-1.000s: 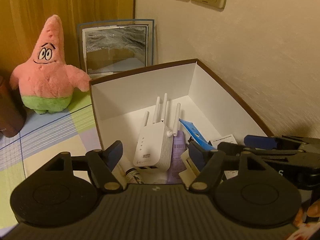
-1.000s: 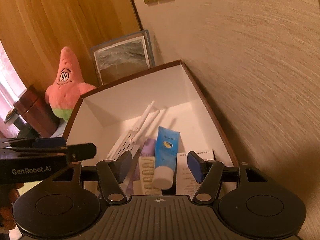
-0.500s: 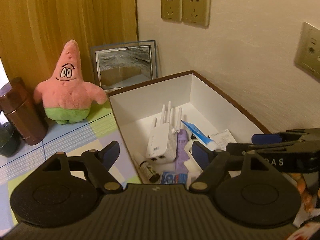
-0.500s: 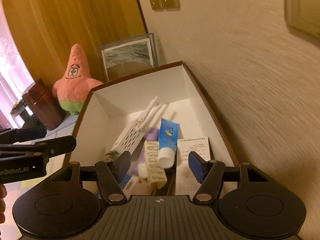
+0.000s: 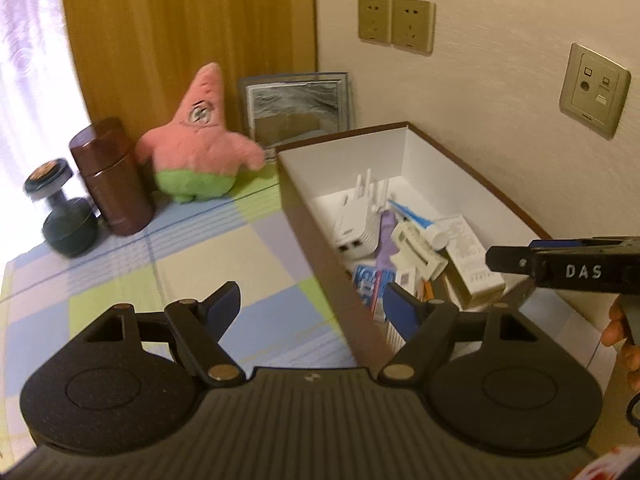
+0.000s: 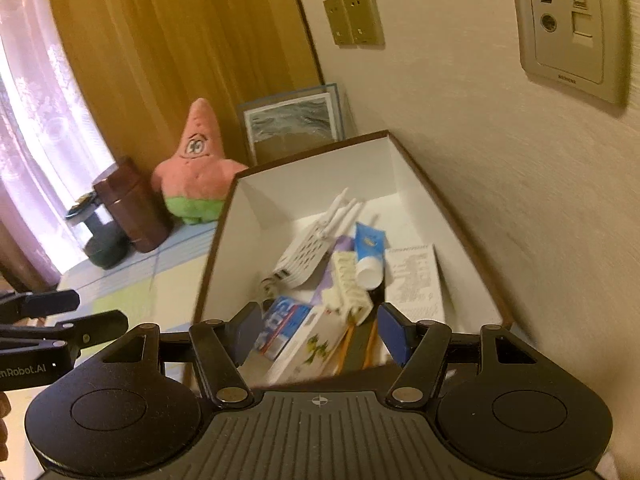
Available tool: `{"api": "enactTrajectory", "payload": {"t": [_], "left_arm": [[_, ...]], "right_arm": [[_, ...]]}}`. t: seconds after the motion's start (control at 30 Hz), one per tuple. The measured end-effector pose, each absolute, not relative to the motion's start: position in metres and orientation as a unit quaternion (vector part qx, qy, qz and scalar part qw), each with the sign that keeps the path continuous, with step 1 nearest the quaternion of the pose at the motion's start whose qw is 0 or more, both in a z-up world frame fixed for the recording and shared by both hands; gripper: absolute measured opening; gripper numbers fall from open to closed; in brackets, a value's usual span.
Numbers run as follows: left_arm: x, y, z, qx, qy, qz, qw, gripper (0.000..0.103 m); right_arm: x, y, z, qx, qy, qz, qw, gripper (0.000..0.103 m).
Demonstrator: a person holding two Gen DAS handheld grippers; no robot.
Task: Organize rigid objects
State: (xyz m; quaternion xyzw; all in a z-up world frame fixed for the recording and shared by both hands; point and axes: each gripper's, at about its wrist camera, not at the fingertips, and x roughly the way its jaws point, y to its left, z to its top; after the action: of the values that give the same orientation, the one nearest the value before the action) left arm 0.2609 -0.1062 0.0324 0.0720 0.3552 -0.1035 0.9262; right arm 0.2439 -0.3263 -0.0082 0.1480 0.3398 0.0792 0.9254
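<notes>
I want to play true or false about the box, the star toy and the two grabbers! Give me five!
1. The box has things in it. True.
2. The pink star toy is inside the box. False: it stands outside, beside the box.
3. The left gripper holds the white router. False: its jaws are open and empty; the router lies in the box.
4. The right gripper is empty. True.
5. The brown canister lies on its side. False: it stands upright, next to the dumbbell.
</notes>
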Motion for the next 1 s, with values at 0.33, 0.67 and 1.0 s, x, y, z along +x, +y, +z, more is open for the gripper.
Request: {"api": "enactTrajectory", "payload": {"t": [0.33, 0.67, 1.0], "left_arm": [[0.189, -0.057, 0.035, 0.046, 0.371, -0.064, 0.925, 0.075], [0.111, -0.007, 0.028, 0.019, 0.399, -0.018, 0.917, 0.075], [0.057, 0.028, 0.013, -0.014, 0.427, 0.027, 0.904, 0.074]], "right_arm": [[0.189, -0.292, -0.003, 0.130, 0.356, 0.101, 0.920, 0.061], [0.134, -0.239, -0.007, 0.108, 0.388, 0.165, 0.900, 0.061], [0.094, -0.191, -0.020, 0.073, 0.423, 0.220, 0.876, 0.061]]}}
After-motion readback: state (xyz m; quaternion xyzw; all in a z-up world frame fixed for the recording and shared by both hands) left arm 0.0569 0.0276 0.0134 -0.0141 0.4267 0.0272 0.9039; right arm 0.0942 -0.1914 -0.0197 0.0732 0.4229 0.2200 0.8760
